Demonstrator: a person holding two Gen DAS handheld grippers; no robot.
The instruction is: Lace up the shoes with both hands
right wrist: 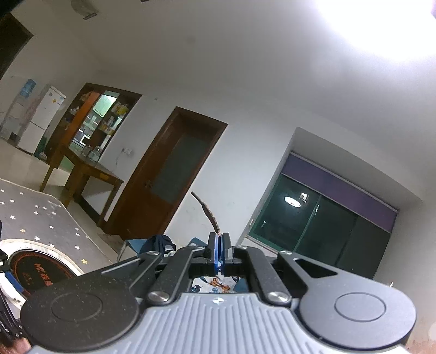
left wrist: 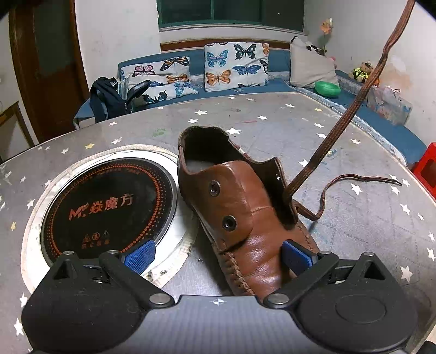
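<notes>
Between the right tool's [right wrist: 218, 239] pads: lace [right wrist: 209, 215].

White walls [right wrist: 245, 89] and ceiling; bright ceiling light [right wrist: 381, 24] glares at upper right. Dark wooden door [right wrist: 169, 174] with frosted pane. Sliding window [right wrist: 321, 220], dark outside, under a purple blind [right wrist: 340, 185]. Blue cushioned seat [left wrist: 272, 84] along the wall, butterfly pillows [left wrist: 234, 65] propped on it, a dark backpack [left wrist: 109, 98] at its left end, a green bowl [left wrist: 327, 88] and a plush toy [left wrist: 363, 70] to the right. Wooden side table [right wrist: 90, 168] before a shelved alcove [right wrist: 95, 122]; white fridge [right wrist: 41, 119] beside it. Grey star-print bench [left wrist: 272, 119] with an inset round cooktop [left wrist: 109, 204].
</notes>
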